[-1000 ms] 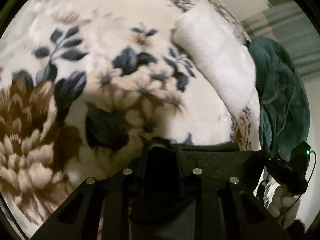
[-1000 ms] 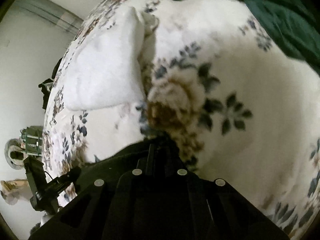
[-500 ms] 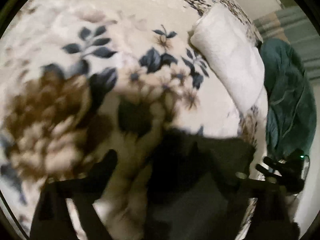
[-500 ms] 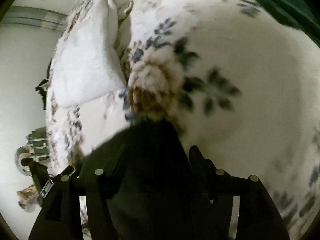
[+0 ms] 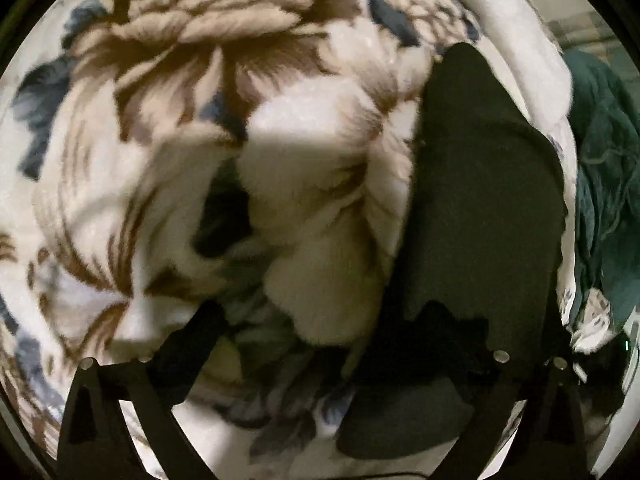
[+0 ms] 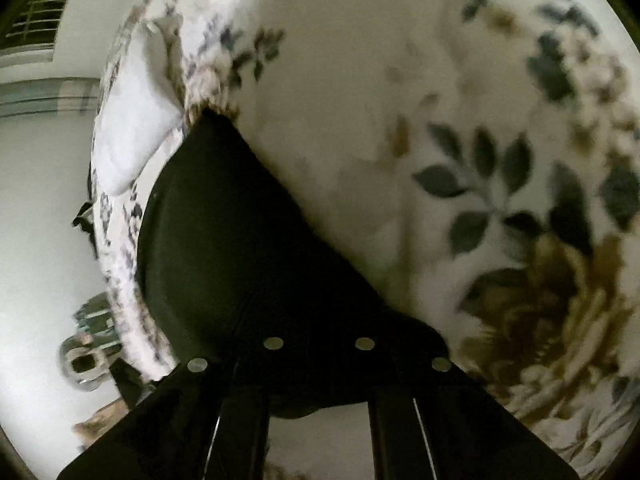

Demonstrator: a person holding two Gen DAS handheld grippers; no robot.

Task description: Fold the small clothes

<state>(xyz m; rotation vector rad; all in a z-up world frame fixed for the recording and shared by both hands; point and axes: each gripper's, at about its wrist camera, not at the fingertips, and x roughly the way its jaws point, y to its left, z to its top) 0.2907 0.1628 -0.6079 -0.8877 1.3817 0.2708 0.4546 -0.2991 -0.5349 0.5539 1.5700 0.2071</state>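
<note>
A floral blanket (image 5: 208, 92) lies beside a white pillow (image 6: 132, 120) and green cloth (image 5: 608, 184).

The blanket (image 5: 200, 92) is cream-white plush printed with large brown-and-tan flowers and dark blue-grey leaves; the right wrist view shows the same print with grey-green leaf sprigs. The small garment (image 5: 488, 184) is plain black with no visible pattern, and both the left gripper (image 5: 328, 364) and the right gripper (image 6: 320, 364) are black with small silver round fasteners. The folded towel (image 6: 132, 120) is plain white, and the bundled cloth (image 5: 608, 184) at the edge is dark teal green.
</note>
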